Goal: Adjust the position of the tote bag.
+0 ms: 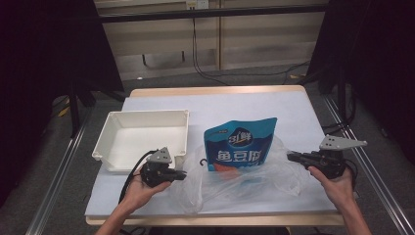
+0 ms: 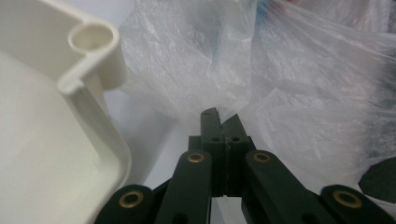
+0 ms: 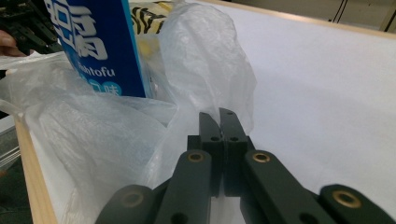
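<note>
Both grippers — left (image 1: 180, 174) at eight o'clock, right (image 1: 292, 157) at three — had jaws pressed together on opposite edges of the clear plastic bag (image 1: 274, 171), the blue fish-tofu pouch (image 1: 240, 143) standing inside between them, beside the white bin (image 1: 117, 147).

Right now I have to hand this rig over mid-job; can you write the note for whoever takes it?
Left gripper: shut on the plastic bag at its edge by the white bin.
Right gripper: shut on the bag's opposite edge.
Blue snack pouch stands upright inside the bag, on the white table sheet.
Done: both edges pinched.
Left: probably lifting or spreading the bag; bin is empty.
</note>
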A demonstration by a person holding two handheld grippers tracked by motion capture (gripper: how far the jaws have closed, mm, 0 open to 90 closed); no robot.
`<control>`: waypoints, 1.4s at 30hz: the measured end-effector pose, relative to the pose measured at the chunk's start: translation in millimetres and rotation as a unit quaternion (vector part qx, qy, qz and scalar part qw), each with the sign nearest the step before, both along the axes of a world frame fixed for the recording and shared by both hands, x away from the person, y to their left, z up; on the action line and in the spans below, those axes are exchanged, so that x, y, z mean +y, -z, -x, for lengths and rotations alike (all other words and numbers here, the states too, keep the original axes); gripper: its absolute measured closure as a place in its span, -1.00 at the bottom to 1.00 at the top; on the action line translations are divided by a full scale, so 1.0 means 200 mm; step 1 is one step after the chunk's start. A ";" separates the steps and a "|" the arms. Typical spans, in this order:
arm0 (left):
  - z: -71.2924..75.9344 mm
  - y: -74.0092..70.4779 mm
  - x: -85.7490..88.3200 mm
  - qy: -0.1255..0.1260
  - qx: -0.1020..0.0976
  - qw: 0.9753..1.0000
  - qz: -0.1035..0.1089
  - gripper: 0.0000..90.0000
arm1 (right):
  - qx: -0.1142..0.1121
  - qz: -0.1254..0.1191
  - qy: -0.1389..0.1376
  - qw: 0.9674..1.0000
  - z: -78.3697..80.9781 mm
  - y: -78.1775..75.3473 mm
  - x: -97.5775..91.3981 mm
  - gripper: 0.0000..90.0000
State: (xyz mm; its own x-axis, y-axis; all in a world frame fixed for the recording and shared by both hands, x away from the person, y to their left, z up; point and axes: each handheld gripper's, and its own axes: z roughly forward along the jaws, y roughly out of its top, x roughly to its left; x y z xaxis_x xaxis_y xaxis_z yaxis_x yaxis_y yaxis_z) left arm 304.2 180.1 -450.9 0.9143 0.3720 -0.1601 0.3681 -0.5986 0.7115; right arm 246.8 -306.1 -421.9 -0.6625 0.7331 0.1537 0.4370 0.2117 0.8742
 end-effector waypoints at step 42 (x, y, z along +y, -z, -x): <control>0.03 0.08 0.05 -0.013 0.002 1.000 -0.008 0.64 | 0.035 0.092 0.016 0.995 -0.10 0.23 0.11 0.43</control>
